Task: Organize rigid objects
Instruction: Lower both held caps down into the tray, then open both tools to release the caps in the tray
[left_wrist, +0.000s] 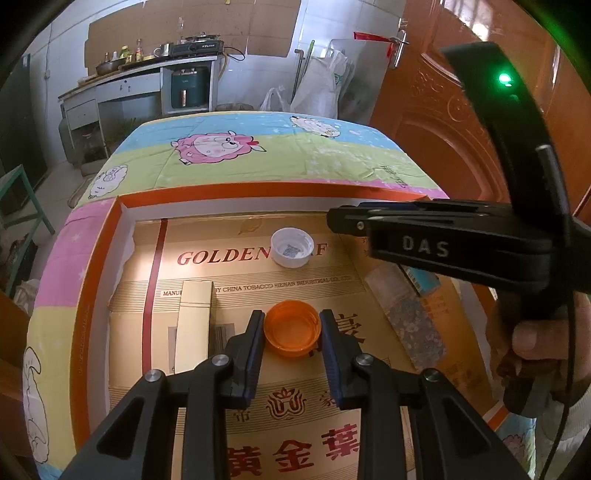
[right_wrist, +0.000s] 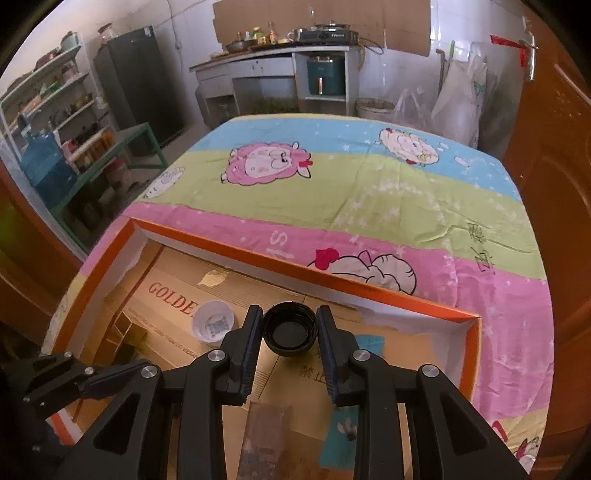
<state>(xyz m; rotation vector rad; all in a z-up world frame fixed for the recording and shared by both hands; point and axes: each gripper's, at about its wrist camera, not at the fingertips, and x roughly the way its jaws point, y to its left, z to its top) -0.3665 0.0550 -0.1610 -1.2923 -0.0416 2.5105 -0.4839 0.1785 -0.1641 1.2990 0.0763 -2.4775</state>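
Note:
In the left wrist view my left gripper (left_wrist: 291, 321) is shut on an orange bottle cap (left_wrist: 291, 332), open side up, just above the cardboard floor of the orange-rimmed box (left_wrist: 258, 192). A white cap (left_wrist: 291, 246) lies farther back in the box. In the right wrist view my right gripper (right_wrist: 290, 323) is shut on a black bottle cap (right_wrist: 290, 328), open side up, over the box (right_wrist: 295, 269). The white cap (right_wrist: 213, 325) sits to its left. The right gripper also shows from the side in the left wrist view (left_wrist: 340, 219).
A cream carton (left_wrist: 194, 325) lies left in the box, a speckled pack (left_wrist: 410, 314) and a teal pack (right_wrist: 341, 435) to the right. The box sits on a sheep-print cloth (right_wrist: 351, 184). An orange door (left_wrist: 443, 110) stands at right, kitchen counter behind.

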